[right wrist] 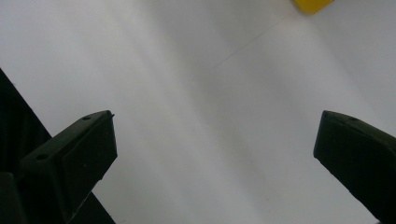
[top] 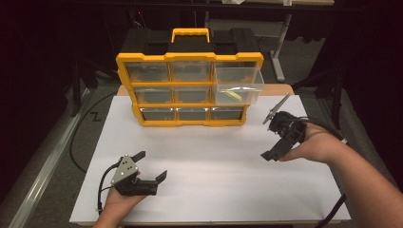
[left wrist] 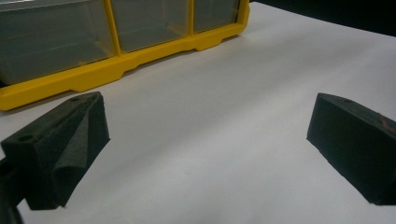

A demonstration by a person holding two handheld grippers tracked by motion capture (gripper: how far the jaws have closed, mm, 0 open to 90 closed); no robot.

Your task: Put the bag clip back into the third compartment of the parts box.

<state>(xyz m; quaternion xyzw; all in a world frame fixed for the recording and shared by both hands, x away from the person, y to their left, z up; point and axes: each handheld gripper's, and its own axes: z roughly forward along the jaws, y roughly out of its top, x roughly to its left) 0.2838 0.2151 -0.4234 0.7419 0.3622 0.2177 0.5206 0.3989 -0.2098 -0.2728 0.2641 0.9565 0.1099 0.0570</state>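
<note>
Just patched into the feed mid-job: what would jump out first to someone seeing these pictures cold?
The yellow drawer cabinet at the far end of the white table, with its clear drawer at the right pulled out and something yellow inside. Nearer, the left gripper and the right gripper are both open and hold nothing.

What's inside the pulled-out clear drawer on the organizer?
In the pulled-out drawer of the organizer, one small yellow object lies on the floor. Its exact kind is too small to tell; glare hides part of the floor.

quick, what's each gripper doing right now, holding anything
left gripper: open, holding nothing, low over the white table.
right gripper: open, holding nothing.
</note>
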